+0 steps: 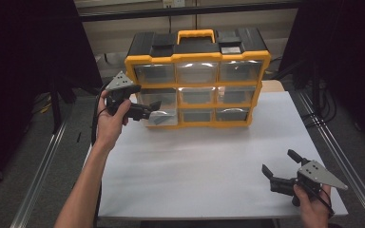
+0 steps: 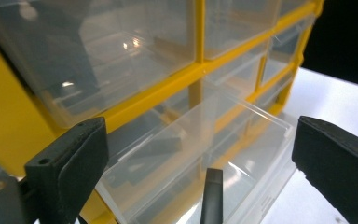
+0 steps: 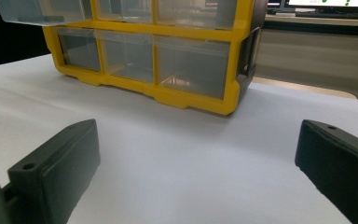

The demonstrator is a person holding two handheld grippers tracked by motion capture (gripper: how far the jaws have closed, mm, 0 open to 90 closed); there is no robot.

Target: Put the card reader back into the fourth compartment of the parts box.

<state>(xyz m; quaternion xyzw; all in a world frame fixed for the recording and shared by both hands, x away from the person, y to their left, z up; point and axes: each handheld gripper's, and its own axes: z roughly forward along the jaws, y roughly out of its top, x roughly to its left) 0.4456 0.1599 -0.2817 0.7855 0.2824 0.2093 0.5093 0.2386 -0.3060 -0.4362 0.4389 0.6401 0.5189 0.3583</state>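
Observation:
A yellow and black drawer cabinet with clear plastic drawers stands at the back of the white table. One clear drawer in the left column, below the top row, is pulled out toward me. My left gripper is at the front of this drawer. Its jaws stand wide apart on either side of the drawer, with no pad pressing on it. My right gripper rests low over the table at the front right, open with nothing between its jaws, pointing toward the cabinet.
The white table top stretches between the cabinet and the front edge. A yellow carry handle tops the cabinet. Metal rails run along both sides of the table, and dark space lies beyond them.

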